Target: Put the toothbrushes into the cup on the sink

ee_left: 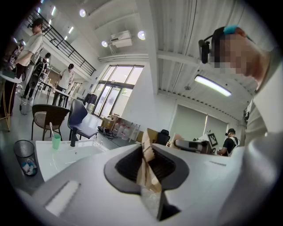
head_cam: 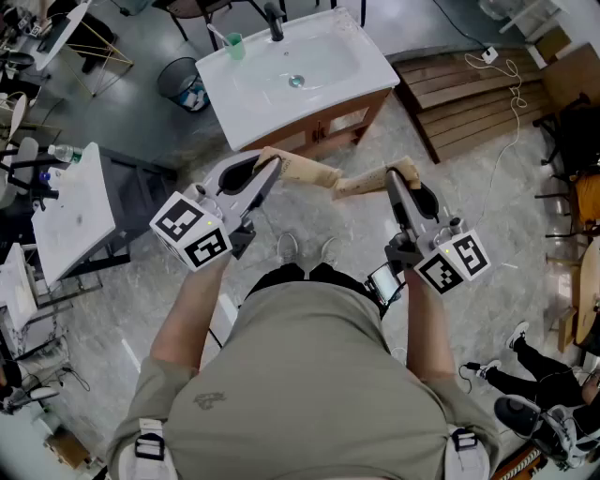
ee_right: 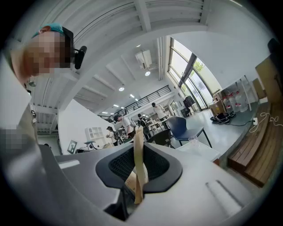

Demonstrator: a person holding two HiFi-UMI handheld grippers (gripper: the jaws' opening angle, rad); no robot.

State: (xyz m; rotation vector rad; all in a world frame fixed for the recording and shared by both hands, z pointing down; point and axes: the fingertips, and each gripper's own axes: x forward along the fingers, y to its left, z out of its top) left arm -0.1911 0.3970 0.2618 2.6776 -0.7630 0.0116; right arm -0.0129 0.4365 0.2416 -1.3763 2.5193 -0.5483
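Two grippers are raised in front of the person, well short of the sink (head_cam: 361, 70). The left gripper (head_cam: 270, 169) has its jaws closed narrowly on a flat tan packet (head_cam: 305, 172), which sticks out past the tips toward the sink's front edge. The right gripper (head_cam: 394, 178) clamps a second tan packet (head_cam: 361, 184) (thin, seen edge-on in its own view). The packets' free ends nearly meet. A green cup (head_cam: 234, 45) stands at the sink's back left corner, beside the faucet (head_cam: 275, 21), with a white toothbrush (head_cam: 217, 36) leaning in it.

olive t-shirt (head_cam: 300, 375), white shoes (head_cam: 287, 247); pale grey left tool (head_cam: 274, 165) and right tool (head_cam: 392, 178) carry black-and-white marker cubes (head_cam: 192, 230)
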